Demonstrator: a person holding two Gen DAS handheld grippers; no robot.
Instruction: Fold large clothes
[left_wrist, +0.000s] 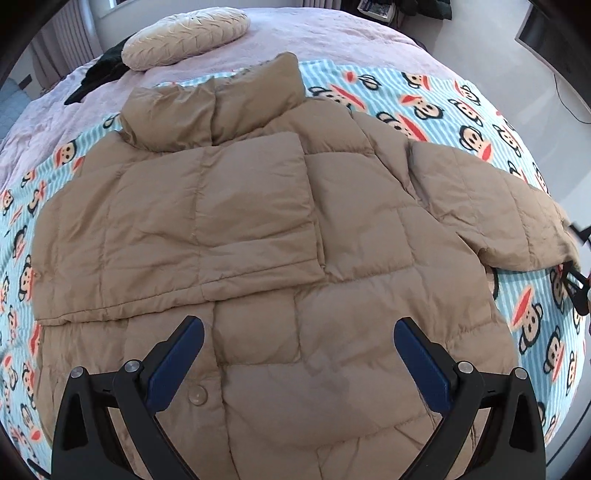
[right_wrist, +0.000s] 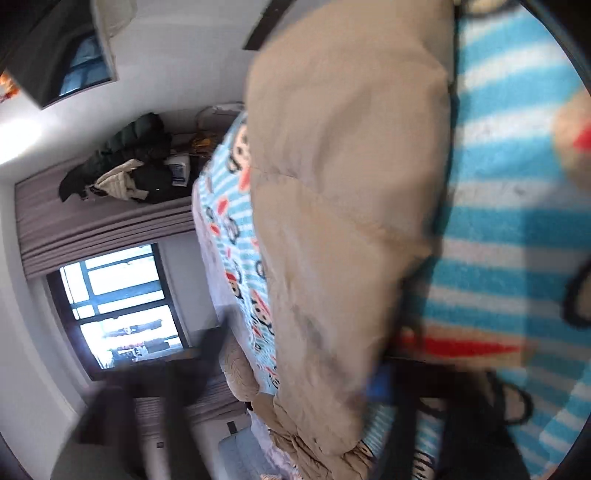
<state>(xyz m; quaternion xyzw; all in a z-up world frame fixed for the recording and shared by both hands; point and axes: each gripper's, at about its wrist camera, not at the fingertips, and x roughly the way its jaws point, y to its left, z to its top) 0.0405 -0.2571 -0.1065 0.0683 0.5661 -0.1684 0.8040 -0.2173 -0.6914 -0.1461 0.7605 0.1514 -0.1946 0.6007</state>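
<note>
2 claws work a tan puffer jacket (left_wrist: 280, 229) on the bed: the left claw (left_wrist: 299, 332) hovers released above its hem; the right claw (right_wrist: 373, 384) is blurred, grip unclear, at the right sleeve (right_wrist: 343, 206).

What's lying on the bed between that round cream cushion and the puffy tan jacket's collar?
Only bare pink bedspread lies between the round cream cushion and the tan puffer jacket; the left wrist view shows it.

I see bed (left_wrist: 332, 33) under pink cover, filling most of left wrist view. Striped blue-white monkey-print blanket (left_wrist: 461, 110) spread over near half. Tan puffer jacket (left_wrist: 258, 229) flat on blanket, one sleeve folded across front. Round cream cushion (left_wrist: 184, 35) and dark garment (left_wrist: 99, 74) on pink cover, far side.
</note>
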